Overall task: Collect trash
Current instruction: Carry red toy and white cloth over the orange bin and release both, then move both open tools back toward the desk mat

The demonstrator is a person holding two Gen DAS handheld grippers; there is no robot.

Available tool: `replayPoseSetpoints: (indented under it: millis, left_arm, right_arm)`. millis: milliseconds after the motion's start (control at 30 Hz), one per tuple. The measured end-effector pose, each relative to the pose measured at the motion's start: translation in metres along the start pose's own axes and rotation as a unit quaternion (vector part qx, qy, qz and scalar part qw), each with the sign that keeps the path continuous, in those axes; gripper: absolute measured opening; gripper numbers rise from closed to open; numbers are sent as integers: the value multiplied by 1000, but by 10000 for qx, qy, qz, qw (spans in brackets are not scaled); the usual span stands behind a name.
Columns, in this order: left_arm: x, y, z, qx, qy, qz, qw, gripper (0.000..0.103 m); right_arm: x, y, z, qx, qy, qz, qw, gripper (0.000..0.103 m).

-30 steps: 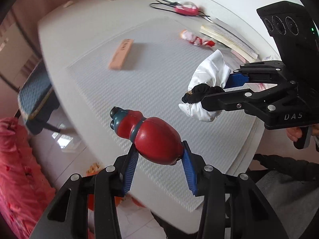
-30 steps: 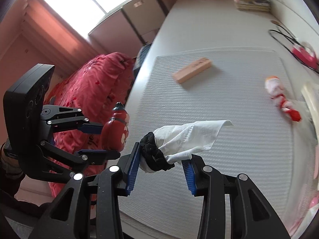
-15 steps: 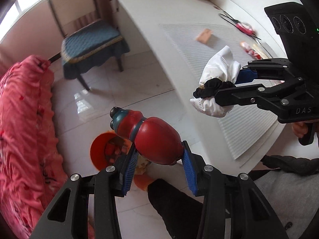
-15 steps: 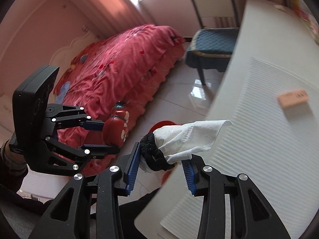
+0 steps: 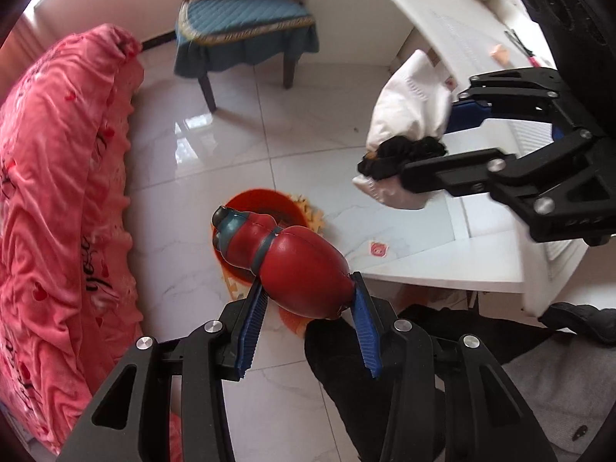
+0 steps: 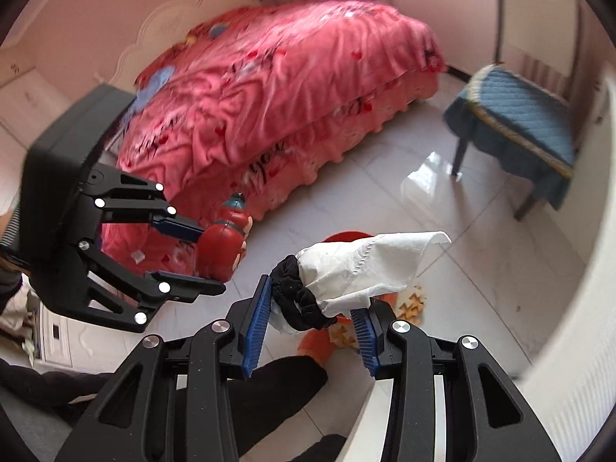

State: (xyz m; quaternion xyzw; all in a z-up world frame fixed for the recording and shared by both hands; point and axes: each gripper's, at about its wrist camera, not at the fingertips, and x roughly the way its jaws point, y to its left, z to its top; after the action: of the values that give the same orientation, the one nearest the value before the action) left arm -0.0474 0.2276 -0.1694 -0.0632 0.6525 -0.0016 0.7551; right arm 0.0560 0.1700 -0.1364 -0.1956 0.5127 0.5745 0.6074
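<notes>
Left gripper: the left gripper (image 5: 308,300) points down at the floor, its blue pads pinching a red beetle-shaped toy (image 5: 285,265) across the fat rear of its body.
Toy position: held in the air, directly over the orange bin (image 5: 261,211) on the white tiled floor, well clear of the white desk (image 5: 442,258) on the right.
Toy axis: long axis runs from the pads away toward the far left in the left wrist view; the teal-and-black head end points away from the gripper, over the bin's mouth.
Toy handling: looks like a smooth, glossy, rounded shell, probably firm and light; the curved sides could slip between the pads, so the widest part of the body, where it is held, seems the safest place.
Right gripper: the right gripper (image 6: 312,308) is closed on a white crumpled tissue (image 6: 362,269) bundled with a black scrunchie (image 6: 296,300).
Bundle position: in the air, just right of the toy, above the floor beside the bin.
Bundle axis: the tissue's loose end trails away from the pads, toward the far right in the right wrist view.
Bundle handling: soft, very light, easily crushed; it may cling to the pads on release.
Surroundings: a pink bed (image 5: 57,192) on the left, a blue-cushioned chair (image 5: 242,19) far behind.
</notes>
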Motion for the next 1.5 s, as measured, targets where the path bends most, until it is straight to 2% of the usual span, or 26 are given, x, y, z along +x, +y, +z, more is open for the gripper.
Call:
replayPoseSetpoints:
  millis: [100, 200, 500, 733, 833, 933, 967, 1000, 1033, 1100, 1300, 1500]
  left_arm:
    - [21, 22, 0, -54, 133, -46, 9999, 45]
    - [41, 40, -1, -97, 204, -228, 9995, 45]
    - [110, 87, 1, -297, 552, -564, 9964, 45]
    - [151, 102, 4, -414, 763, -863, 9925, 47]
    - [161, 103, 8, -319, 829, -906, 9919, 52]
    - [167, 103, 9, -238, 887, -860, 9921, 62]
    - [168, 104, 10, -244, 899, -847, 9920, 68]
    - [168, 104, 11, -249, 887, -829, 9923, 70]
    - [169, 104, 12, -241, 903, -845, 9920, 70]
    - [171, 104, 13, -208, 956, -836, 9917, 70]
    - [169, 101, 15, -162, 1029, -797, 9914, 70]
    - [158, 93, 15, 21, 1066, -609, 9924, 70]
  right_arm:
    - [45, 10, 18, -146, 295, -60, 9994, 41]
    - [83, 19, 22, -400, 492, -73, 9980, 41]
    - [174, 5, 13, -1293, 945, -355, 9865, 41]
    - [231, -6, 15, -1296, 1171, -448, 9836, 43]
    - [250, -11, 13, -1235, 1274, -471, 9830, 43]
    - [255, -16, 14, -1179, 1318, -489, 9830, 46]
    - [258, -18, 13, -1127, 1329, -481, 9835, 48]
    - [259, -20, 13, -1069, 1327, -475, 9842, 54]
    - [260, -22, 12, -1019, 1318, -453, 9850, 59]
    - [264, -25, 11, -1013, 1320, -438, 9851, 61]
    - [257, -31, 11, -972, 1267, -454, 9861, 61]
    - [240, -29, 14, -946, 1191, -503, 9871, 61]
